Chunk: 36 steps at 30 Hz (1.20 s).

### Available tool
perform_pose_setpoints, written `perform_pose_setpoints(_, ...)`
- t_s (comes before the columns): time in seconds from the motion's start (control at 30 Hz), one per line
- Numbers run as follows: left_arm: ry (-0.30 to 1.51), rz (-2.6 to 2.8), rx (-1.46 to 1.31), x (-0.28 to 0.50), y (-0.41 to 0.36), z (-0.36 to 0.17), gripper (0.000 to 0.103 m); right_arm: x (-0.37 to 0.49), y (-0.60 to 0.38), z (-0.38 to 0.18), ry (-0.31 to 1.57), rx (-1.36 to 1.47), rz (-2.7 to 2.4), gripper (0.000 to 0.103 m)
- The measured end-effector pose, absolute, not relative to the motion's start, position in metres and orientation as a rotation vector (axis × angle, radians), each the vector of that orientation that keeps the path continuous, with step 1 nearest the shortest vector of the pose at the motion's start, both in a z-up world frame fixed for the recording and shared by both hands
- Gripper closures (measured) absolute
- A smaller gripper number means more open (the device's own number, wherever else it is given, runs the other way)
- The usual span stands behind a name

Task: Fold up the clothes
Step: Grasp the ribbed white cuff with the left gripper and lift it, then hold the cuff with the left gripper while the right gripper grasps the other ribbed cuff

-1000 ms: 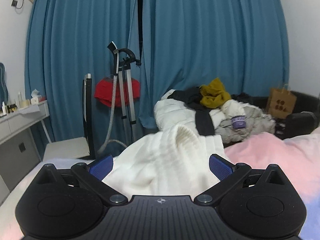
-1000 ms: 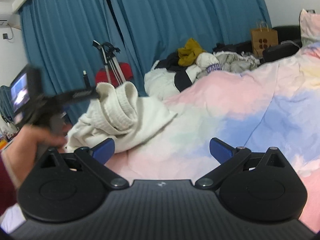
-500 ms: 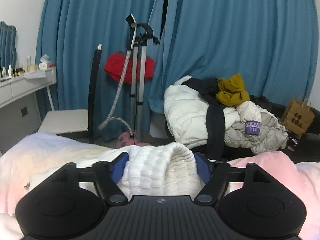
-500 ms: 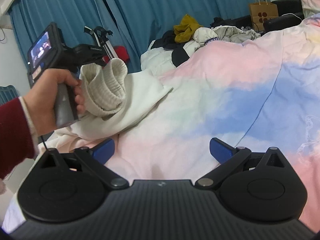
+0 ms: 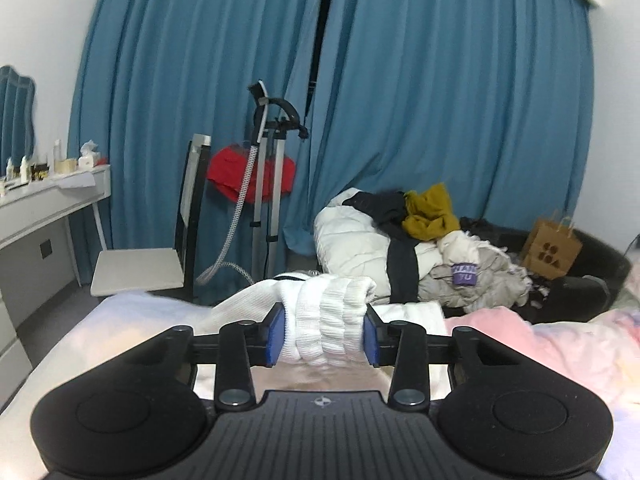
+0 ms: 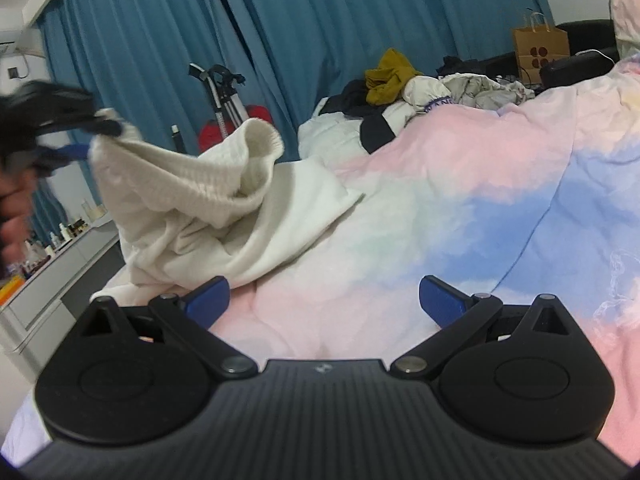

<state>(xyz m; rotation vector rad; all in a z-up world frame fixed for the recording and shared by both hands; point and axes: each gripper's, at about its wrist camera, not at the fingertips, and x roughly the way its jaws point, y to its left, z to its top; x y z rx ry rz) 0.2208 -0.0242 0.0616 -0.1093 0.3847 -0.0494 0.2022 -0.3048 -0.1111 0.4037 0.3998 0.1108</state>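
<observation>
The left gripper (image 5: 323, 336), wide open a second ago, has now closed its fingers (image 5: 275, 334) on the ribbed cuff of the white sweater (image 6: 208, 216) and lifts it off the bed (image 6: 460, 216) near its left edge, likely the start of a fold. The right gripper (image 6: 323, 298) hovers low over the bedspread, fingers spread wide and empty.

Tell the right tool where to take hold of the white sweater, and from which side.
Grip the flat free corner of the white sweater lying on the bedspread. The left tool is clamped on the ribbed band, leaving the rest bunched, so that thin spread edge is probably the easiest bite. Bring the open right tool in low from the bedspread side, one finger sliding under the edge.
</observation>
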Motion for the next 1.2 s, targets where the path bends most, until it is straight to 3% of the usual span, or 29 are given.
perform_pose_setpoints(0.17,0.412,-0.063,-0.174,0.143,0.034,0.059,0.067,0.192,-0.299,-0.101,0.378,0.398,0.146,0.0)
perform_pose_setpoints(0.4,0.595,-0.039,-0.244,0.083,0.102,-0.017,0.068,0.179,-0.287,-0.094,0.375,0.428,0.23,0.0)
perform_pose_setpoints(0.57,0.682,-0.053,-0.391,0.07,0.13,-0.043,0.067,0.18,-0.277,-0.098,0.414,0.403,0.266,0.0)
perform_pose_setpoints(0.67,0.711,-0.059,-0.464,0.071,0.14,-0.047,0.057,0.183,-0.273,-0.101,0.437,0.404,0.277,0.0)
perform_pose_setpoints(0.83,0.722,-0.047,-0.51,0.072,0.151,-0.05,0.029,0.194,-0.278,-0.111,0.463,0.474,0.286,0.0)
perform_pose_setpoints(1.0,0.729,-0.039,-0.546,0.079,0.147,-0.048,0.021,0.215,-0.291,-0.128,0.485,0.611,0.294,0.0)
perform_pose_setpoints(1.2,0.762,-0.019,-0.597,0.097,0.143,-0.055,0.02,0.242,-0.287,-0.14,0.479,0.641,0.385,0.004)
